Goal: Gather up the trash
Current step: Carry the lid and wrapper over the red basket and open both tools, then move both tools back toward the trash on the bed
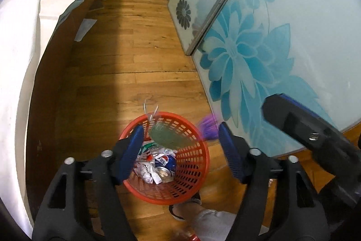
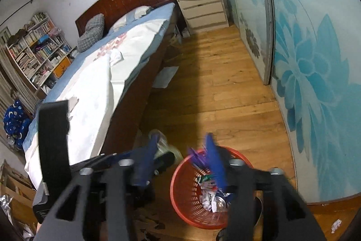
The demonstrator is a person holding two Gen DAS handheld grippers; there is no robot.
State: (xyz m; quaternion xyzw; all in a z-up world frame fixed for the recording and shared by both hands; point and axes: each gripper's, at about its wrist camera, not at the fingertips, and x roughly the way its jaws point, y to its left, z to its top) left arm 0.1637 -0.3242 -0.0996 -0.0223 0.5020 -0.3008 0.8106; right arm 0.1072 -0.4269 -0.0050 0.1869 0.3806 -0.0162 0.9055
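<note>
The left wrist view looks almost straight down into the red basket (image 1: 191, 173) on the wooden floor (image 1: 140, 64). The left hand-held gripper (image 1: 180, 150) is spread wide above the rim, nothing pressed between its pads; a blurred greenish wrapper (image 1: 167, 139) sits in the air between the jaws over the basket. Only this view shows the contents clearly: a crushed blue soda can (image 1: 165, 165) and crumpled white paper (image 1: 146, 169). A purple scrap (image 1: 208, 127) is blurred at the basket's right rim, and a shoe (image 1: 178, 211) shows below it.

The right wrist view takes in more: the bed (image 2: 101, 73), bookshelf (image 2: 38, 46), nightstand (image 2: 203, 8) and a paper sheet (image 2: 165, 77) on the floor. The right hand-held gripper (image 2: 182, 164) is parted, its right finger over the basket (image 2: 180, 200), the purple scrap (image 2: 197, 156) just beside it, whether touching I cannot tell. A crumpled paper scrap (image 2: 336, 224) lies on the floor, far right.
</note>
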